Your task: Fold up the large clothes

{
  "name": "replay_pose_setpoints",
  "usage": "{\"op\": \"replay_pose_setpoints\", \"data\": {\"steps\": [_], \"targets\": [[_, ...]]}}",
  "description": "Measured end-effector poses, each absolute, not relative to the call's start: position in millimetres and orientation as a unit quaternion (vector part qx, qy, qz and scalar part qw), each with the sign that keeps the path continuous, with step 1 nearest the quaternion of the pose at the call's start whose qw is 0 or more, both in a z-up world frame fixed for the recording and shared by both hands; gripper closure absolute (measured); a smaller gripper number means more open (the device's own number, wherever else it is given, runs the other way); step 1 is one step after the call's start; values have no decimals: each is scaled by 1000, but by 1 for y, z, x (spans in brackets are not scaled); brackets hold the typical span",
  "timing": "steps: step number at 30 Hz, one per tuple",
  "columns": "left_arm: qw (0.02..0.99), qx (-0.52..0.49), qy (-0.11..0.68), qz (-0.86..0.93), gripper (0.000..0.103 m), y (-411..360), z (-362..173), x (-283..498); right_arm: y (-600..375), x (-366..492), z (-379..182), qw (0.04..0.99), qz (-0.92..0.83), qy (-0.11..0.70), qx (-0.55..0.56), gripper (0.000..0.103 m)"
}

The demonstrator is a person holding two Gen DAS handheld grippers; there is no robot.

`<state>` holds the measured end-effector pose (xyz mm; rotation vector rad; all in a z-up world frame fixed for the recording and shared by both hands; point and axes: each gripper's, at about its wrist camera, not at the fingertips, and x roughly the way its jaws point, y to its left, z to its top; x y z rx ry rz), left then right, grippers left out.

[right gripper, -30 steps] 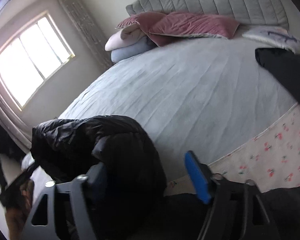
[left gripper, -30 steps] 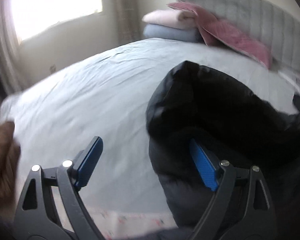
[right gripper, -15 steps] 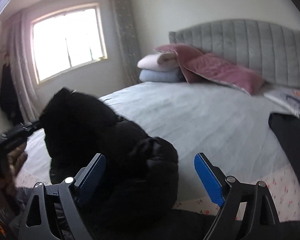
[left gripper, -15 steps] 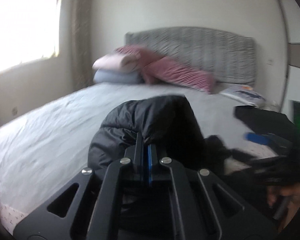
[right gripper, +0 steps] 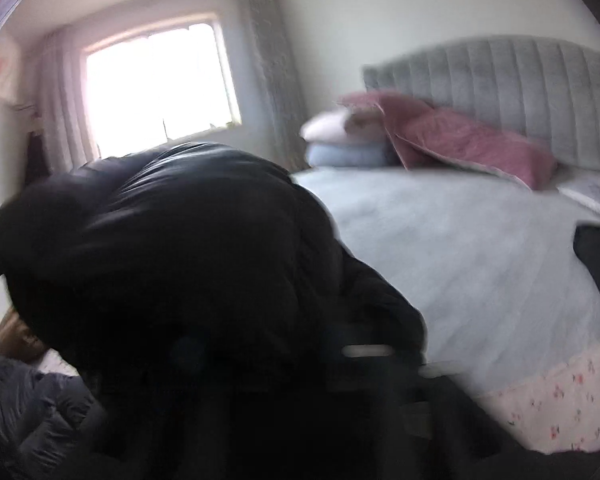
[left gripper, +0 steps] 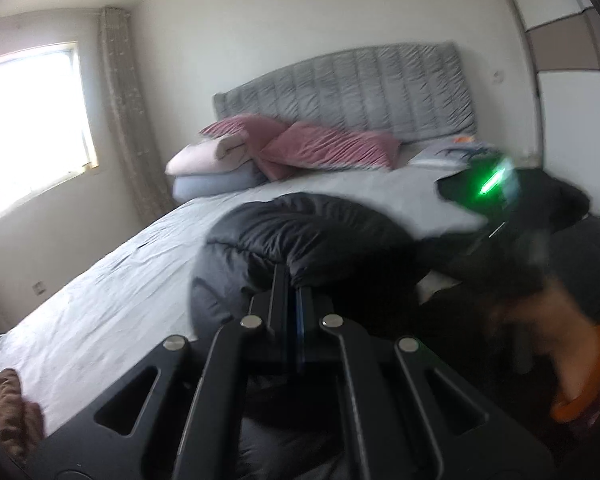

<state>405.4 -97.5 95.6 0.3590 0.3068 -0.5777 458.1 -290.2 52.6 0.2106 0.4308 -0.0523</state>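
Note:
A large black puffer jacket [left gripper: 308, 236] hangs bunched over the near edge of the bed. My left gripper [left gripper: 290, 280] is shut on a fold of it and holds it up. In the right wrist view the jacket [right gripper: 172, 256] fills the lower left and covers my right gripper. That view is blurred, so its jaws cannot be made out. The right gripper's body with a green light [left gripper: 494, 178] shows at the right of the left wrist view, beside the jacket.
The bed has a pale blue sheet [left gripper: 112, 292], a grey padded headboard [left gripper: 348, 92], pink and blue pillows [left gripper: 236, 160] and another dark garment [right gripper: 598, 256] at its right edge. A window [right gripper: 156, 88] is on the left wall. A brown cloth [left gripper: 8, 408] lies low left.
My left gripper went from open to shut on the jacket and lifted it. My right gripper, open beside the jacket half a second ago, has moved into it and is now hidden.

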Motion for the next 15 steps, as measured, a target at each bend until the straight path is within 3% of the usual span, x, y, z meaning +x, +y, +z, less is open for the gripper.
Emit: {"op": "replay_pose_setpoints", "data": {"steps": [5, 8, 10, 12, 13, 14, 15], "targets": [[942, 179, 167, -229, 100, -89, 77, 426, -288, 422, 96, 981, -95, 151, 79, 96], [931, 153, 280, -178, 102, -73, 52, 471, -284, 433, 88, 972, -109, 200, 56, 96], [917, 115, 337, -180, 102, -53, 40, 490, -296, 451, 66, 954, -110, 274, 59, 96], [918, 88, 340, -185, 99, -37, 43, 491, -309, 457, 48, 938, -97, 323, 82, 96], [923, 87, 330, -179, 95, -35, 49, 489, -312, 459, 40, 930, -93, 345, 82, 96], [929, 87, 316, -174, 81, -34, 58, 486, -310, 459, 36, 928, -94, 351, 77, 96], [933, 84, 302, -174, 60, -35, 68, 483, -309, 459, 36, 928, -95, 353, 73, 96]]}}
